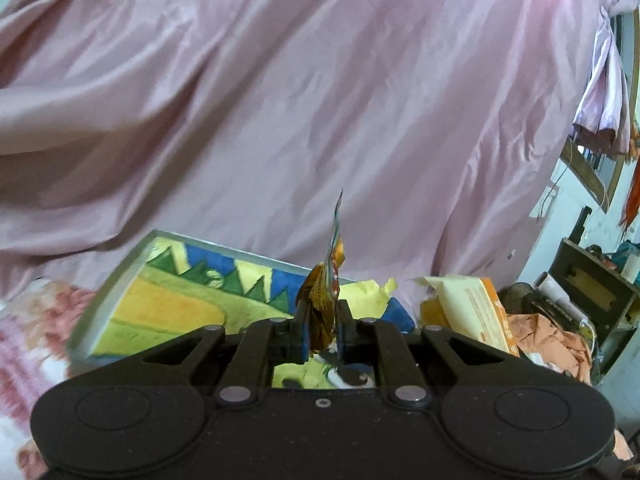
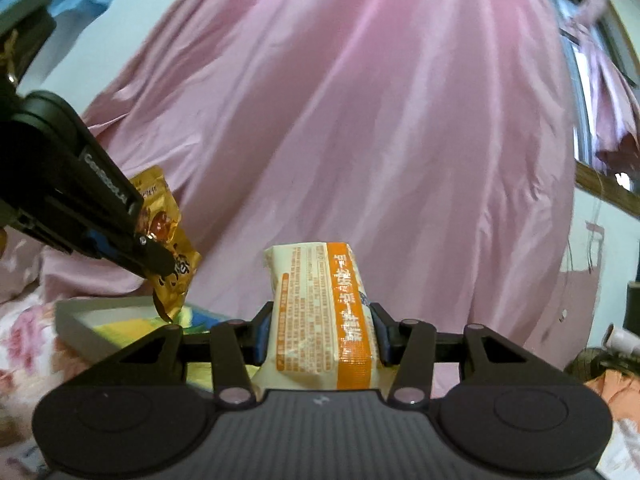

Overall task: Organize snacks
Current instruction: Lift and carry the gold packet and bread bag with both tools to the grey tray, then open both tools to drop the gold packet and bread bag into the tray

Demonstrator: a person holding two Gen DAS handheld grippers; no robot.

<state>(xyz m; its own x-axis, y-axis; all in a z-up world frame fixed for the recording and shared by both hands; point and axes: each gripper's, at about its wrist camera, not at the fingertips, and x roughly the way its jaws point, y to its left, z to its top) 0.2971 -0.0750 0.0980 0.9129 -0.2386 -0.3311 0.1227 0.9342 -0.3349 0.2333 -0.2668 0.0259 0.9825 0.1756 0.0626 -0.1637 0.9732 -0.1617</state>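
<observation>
My left gripper [image 1: 323, 316] is shut on a small golden-orange snack packet [image 1: 325, 300], which stands edge-on between its pads. The right wrist view shows that same packet [image 2: 168, 240] flat-on, pinched by the left gripper [image 2: 158, 258] above a tray. My right gripper [image 2: 320, 332] is shut on a cream and orange snack pack [image 2: 320, 312], which bulges between the blue pads. The left wrist view catches this pack [image 1: 468, 312] at the right. Both grippers hover over a colourful picture tray [image 1: 160, 300] with a grey rim [image 2: 100, 308].
A large pink curtain [image 1: 280, 100] fills the background in both views. Floral bedding [image 1: 28, 340] lies under the tray at the left. Orange cloth [image 1: 552, 336] and a dark cabinet [image 1: 592, 292] crowd the right side, near a window [image 2: 588, 92].
</observation>
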